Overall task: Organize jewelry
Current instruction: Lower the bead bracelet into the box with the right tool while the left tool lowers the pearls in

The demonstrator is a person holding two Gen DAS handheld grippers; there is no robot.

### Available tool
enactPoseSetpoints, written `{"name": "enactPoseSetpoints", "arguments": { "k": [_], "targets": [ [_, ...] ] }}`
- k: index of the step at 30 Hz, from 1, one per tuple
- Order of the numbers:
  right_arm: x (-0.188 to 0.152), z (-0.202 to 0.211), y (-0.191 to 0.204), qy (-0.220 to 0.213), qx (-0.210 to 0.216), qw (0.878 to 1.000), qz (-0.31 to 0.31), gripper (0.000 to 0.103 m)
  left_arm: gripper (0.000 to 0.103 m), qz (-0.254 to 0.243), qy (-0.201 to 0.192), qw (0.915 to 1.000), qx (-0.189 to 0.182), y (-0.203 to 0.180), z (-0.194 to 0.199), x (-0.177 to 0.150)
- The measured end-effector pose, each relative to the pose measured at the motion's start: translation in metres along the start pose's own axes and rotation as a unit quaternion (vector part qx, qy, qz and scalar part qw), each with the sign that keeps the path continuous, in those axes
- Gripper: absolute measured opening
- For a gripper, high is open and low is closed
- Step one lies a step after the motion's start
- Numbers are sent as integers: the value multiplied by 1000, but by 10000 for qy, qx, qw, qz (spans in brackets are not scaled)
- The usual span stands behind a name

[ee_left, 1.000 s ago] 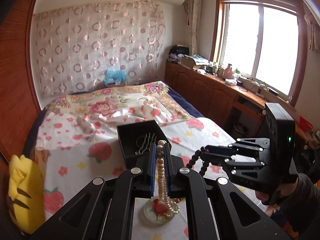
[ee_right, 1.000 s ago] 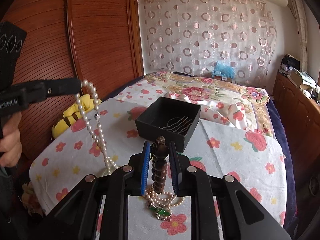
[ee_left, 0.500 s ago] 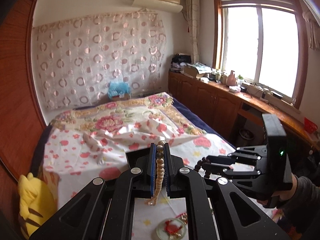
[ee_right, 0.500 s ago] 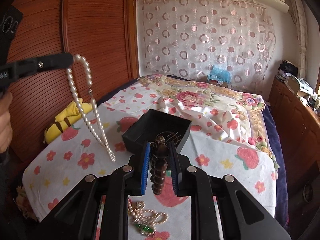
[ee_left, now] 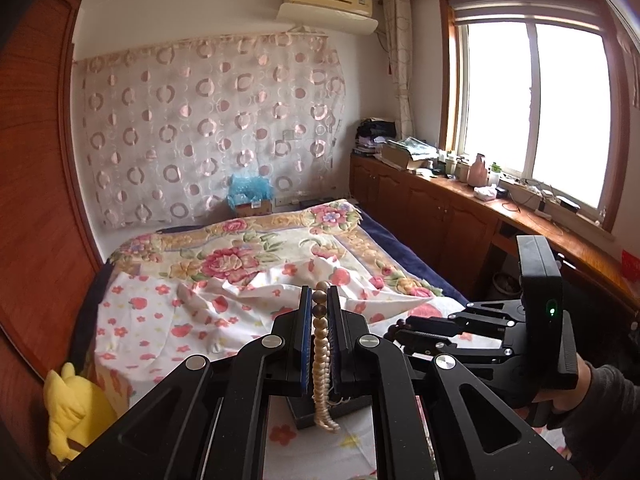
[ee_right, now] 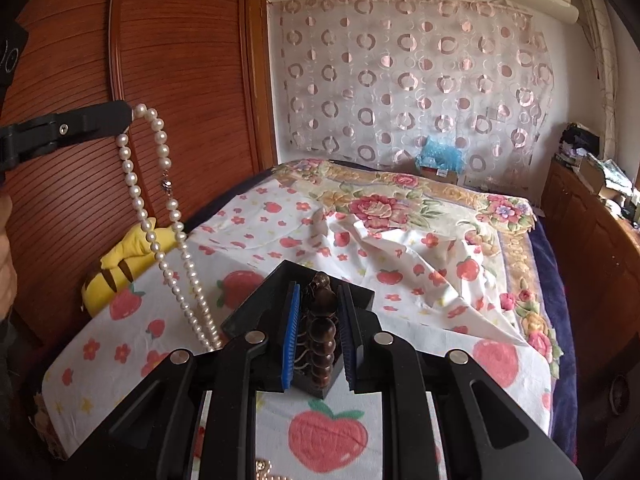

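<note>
My left gripper (ee_left: pixel 319 300) is shut on a white pearl necklace (ee_left: pixel 321 360) that hangs down through its fingers; the strand also shows in the right wrist view (ee_right: pixel 160 204), dangling from the left gripper's tip (ee_right: pixel 116 118). My right gripper (ee_right: pixel 319 292) is shut on a dark brown wooden bead bracelet (ee_right: pixel 320 332); the right gripper also shows in the left wrist view (ee_left: pixel 394 330). A black open jewelry box (ee_right: pixel 360 298) sits on the bed just under both grippers, mostly hidden; its lower edge shows in the left wrist view (ee_left: pixel 340 414).
The bed has a floral sheet (ee_right: pixel 400 248). A yellow plush toy (ee_right: pixel 124 264) lies at its left edge by a wooden wardrobe (ee_right: pixel 168 80). More pearl jewelry (ee_right: pixel 262 468) lies on the sheet near the bottom edge. Wooden cabinets (ee_left: pixel 440 216) run under the window.
Both grippers have risen and moved forward over the black box, each carrying its jewelry. The pearl strand has lifted off the sheet and hangs free.
</note>
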State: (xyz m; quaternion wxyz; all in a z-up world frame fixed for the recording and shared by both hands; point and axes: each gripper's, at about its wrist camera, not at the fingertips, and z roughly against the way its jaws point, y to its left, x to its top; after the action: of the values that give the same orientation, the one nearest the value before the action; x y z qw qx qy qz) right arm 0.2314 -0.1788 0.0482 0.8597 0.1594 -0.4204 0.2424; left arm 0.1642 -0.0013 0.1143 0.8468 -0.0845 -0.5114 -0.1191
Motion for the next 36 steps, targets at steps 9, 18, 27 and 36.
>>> {"name": "enactPoseSetpoints", "arguments": {
  "k": [9, 18, 27, 36],
  "targets": [
    [-10, -37, -6, 279, 92, 9996, -29, 21, 7, 111, 46, 9999, 96, 11, -28, 3],
    [-14, -56, -8, 400, 281, 9987, -136, 23, 7, 118, 262, 9994, 168, 16, -61, -6],
    [-28, -62, -6, 438, 298, 9986, -87, 38, 7, 84, 505, 9984, 223, 21, -94, -13],
    [-44, -49, -11, 471, 227, 9986, -78, 38, 7, 111, 707, 9970, 305, 28, -119, -19]
  ]
}}
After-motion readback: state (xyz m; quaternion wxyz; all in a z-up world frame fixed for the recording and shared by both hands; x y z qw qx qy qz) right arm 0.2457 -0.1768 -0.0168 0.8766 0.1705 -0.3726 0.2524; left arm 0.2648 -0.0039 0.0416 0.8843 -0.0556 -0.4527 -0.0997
